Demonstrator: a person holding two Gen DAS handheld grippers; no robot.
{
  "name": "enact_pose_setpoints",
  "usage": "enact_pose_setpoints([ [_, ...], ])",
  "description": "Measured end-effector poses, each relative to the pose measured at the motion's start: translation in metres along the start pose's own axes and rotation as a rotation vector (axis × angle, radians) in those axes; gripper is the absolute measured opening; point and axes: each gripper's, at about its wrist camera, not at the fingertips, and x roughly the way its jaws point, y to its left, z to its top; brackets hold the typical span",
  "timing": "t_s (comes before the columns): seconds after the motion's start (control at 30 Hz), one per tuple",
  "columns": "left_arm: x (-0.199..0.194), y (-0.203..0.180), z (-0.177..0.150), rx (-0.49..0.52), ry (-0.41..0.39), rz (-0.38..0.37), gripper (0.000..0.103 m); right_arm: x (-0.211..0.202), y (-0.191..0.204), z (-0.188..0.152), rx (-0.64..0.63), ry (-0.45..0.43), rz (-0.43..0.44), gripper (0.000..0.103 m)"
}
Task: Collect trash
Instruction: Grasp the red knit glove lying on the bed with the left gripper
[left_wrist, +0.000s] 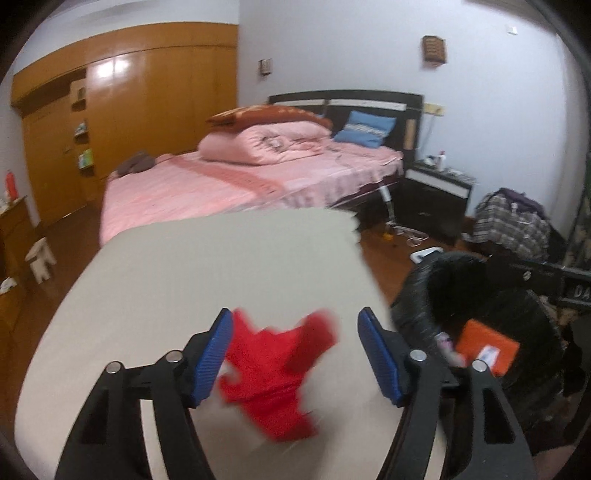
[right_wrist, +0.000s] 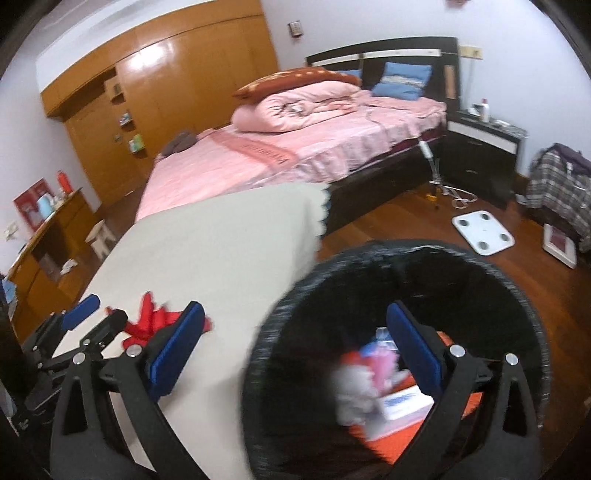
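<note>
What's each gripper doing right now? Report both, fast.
Left gripper: open, holding nothing; red wrapper lies loose between its fingers on the table.
Right gripper: open, empty, over the black trash bin.

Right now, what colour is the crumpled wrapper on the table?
Red. The wrapper shows best in the left wrist view, on the table.

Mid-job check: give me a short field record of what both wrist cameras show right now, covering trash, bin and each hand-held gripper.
surface: table with a pale cloth
trash left on the table: red wrapper, crumpled, blurred
bin: black-lined trash bin on the floor beside the table
bin contents: orange flat item, a white and pink blurred piece among mixed scraps
left hand-held gripper: open, jaws either side of the red wrapper, pads not pressing
right hand-held gripper: open, over the bin's near rim, holding nothing
</note>
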Motion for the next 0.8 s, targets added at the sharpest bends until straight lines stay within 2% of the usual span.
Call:
enact_pose_setpoints([
  [0.17, 0.004, 0.024, -0.021, -0.023, 0.052, 0.025, 0.062, 0.012, 0.033, -0.01, -0.048, 0.005, 0.04, 0.096],
  [0.43, 0.03, 0.025, -0.036, -0.031, 0.116, -0.004, 0.053, 0.025, 0.052, -0.019, -0.093, 0.022, 0.043, 0.096],
  [0.53, 0.041, 0.025, -0.039, -0.037, 0.146, -0.028, 0.033, 0.027, 0.051, -0.02, -0.09, 0.026, 0.041, 0.096],
  [0.6, 0.044, 0.024, -0.04, -0.037, 0.159, -0.039, 0.016, 0.028, 0.05, -0.02, -0.092, 0.027, 0.038, 0.096],
  [0.67, 0.044, 0.024, -0.039, -0.042, 0.156, -0.049, 0.008, 0.029, 0.051, -0.02, -0.097, 0.028, 0.037, 0.096],
  [0.8, 0.031, 0.03, -0.032, -0.059, 0.116, -0.051, 0.005, 0.029, 0.054, -0.019, -0.108, 0.025, 0.041, 0.096],
])
